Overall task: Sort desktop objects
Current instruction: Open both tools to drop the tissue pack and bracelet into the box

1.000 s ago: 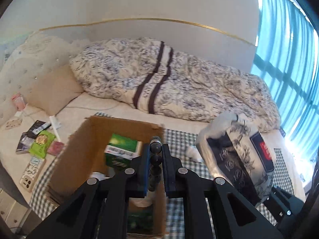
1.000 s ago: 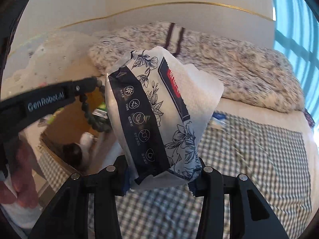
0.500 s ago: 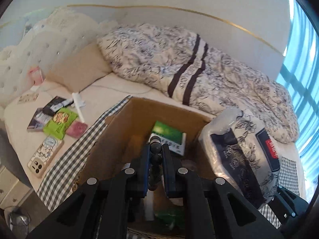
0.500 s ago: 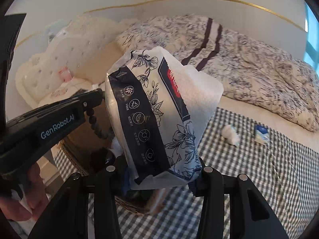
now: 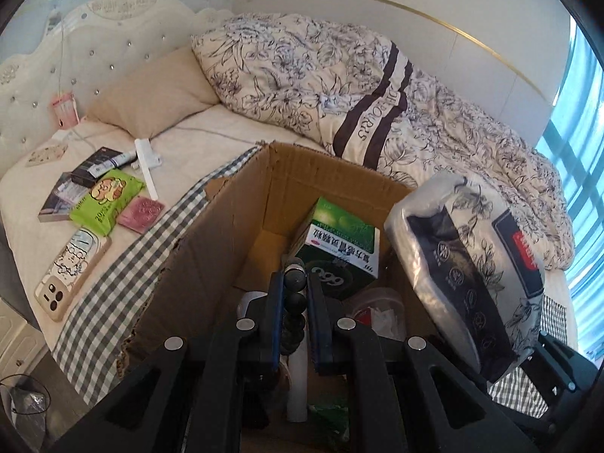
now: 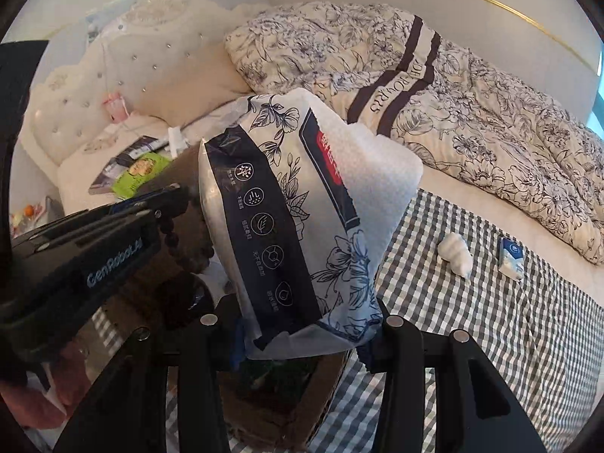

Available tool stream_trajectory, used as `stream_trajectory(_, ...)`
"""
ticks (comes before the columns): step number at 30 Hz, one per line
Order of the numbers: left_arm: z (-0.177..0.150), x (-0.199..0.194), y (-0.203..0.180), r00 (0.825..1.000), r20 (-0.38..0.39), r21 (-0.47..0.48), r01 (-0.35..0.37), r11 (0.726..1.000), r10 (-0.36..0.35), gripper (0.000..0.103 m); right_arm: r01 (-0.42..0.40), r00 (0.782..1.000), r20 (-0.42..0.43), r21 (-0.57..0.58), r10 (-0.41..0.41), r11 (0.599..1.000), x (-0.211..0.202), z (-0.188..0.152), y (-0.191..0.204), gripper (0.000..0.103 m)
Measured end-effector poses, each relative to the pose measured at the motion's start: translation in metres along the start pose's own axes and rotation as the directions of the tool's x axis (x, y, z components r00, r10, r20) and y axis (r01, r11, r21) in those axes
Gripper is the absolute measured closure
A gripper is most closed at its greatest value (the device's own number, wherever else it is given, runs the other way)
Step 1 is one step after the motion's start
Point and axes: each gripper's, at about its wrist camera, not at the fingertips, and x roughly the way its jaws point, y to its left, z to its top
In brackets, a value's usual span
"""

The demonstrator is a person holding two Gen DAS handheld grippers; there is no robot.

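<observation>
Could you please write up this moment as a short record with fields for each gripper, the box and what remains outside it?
left gripper: shut on a string of dark round beads, held over the open box
right gripper: shut on a floral white-and-navy plastic tissue pack, at the box's right edge
brown cardboard box: open, on the grey checked cloth; holds a green-and-white carton
outside box: crumpled white wad and small blue-white packet on the cloth
</observation>
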Motion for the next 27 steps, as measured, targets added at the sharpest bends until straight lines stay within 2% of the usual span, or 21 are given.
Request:
stream_trajectory(6, -0.004, 0.013, 0.004, 0.999, -0.032, 0.002, 0.005, 1.0, -0.005, 0.092, 0.008, 1.0, -0.016, -0.005, -0.008, 1.0, 0.011, 0.006, 0.003, 0.055)
stream_trajectory(8, -0.005, 0.013, 0.005, 0.999, -0.032, 0.009, -0.001, 1.0, 0.001, 0.084, 0.018, 0.999, -0.033, -0.007, -0.018, 1.0, 0.016, 0.007, 0.005, 0.054)
stream_trajectory(9, -0.004, 0.013, 0.005, 0.999, -0.036, 0.015, -0.006, 1.0, 0.006, 0.061, 0.017, 0.999, -0.036, -0.009, -0.017, 1.0, 0.017, 0.008, 0.005, 0.053)
stream_trajectory(10, -0.004, 0.014, 0.005, 0.999, -0.044, 0.019, -0.02, 1.0, 0.021, 0.022, 0.019, 0.999, -0.035, -0.012, -0.019, 1.0, 0.018, 0.008, 0.006, 0.052)
stream_trajectory(11, -0.003, 0.013, 0.006, 0.998, -0.049, 0.018, -0.044, 0.999, 0.045, 0.009, 0.027, 0.999, -0.034, -0.018, -0.028, 0.999, 0.02, 0.009, 0.007, 0.044)
stream_trajectory(12, -0.003, 0.011, 0.006, 0.998, -0.034, 0.01, -0.05, 0.999, 0.051, 0.005, 0.044, 0.998, -0.033, -0.027, -0.045, 0.999, 0.02, 0.009, 0.008, 0.031)
stream_trajectory(14, -0.002, 0.006, 0.008, 0.999, -0.016, -0.006, -0.028, 1.0, 0.028, 0.004, 0.119, 0.993, -0.019, -0.057, -0.12, 0.991, 0.02, 0.009, 0.011, 0.023)
stream_trajectory(16, -0.002, 0.004, 0.007, 0.999, -0.017, -0.007, -0.031, 1.0, 0.031, 0.004, 0.185, 0.983, 0.004, -0.091, -0.185, 0.979, 0.017, 0.009, 0.014, 0.022)
stream_trajectory(19, -0.004, 0.0, 0.004, 0.999, -0.017, -0.002, -0.033, 0.999, 0.033, 0.004, 0.178, 0.984, 0.041, -0.087, -0.175, 0.98, 0.008, 0.008, 0.012, 0.022)
stream_trajectory(27, -0.011, -0.02, -0.026, 1.0, -0.005, 0.041, -0.014, 0.999, 0.014, 0.004, 0.137, 0.989, 0.064, -0.006, -0.136, 0.991, -0.015, -0.001, -0.014, 0.022)
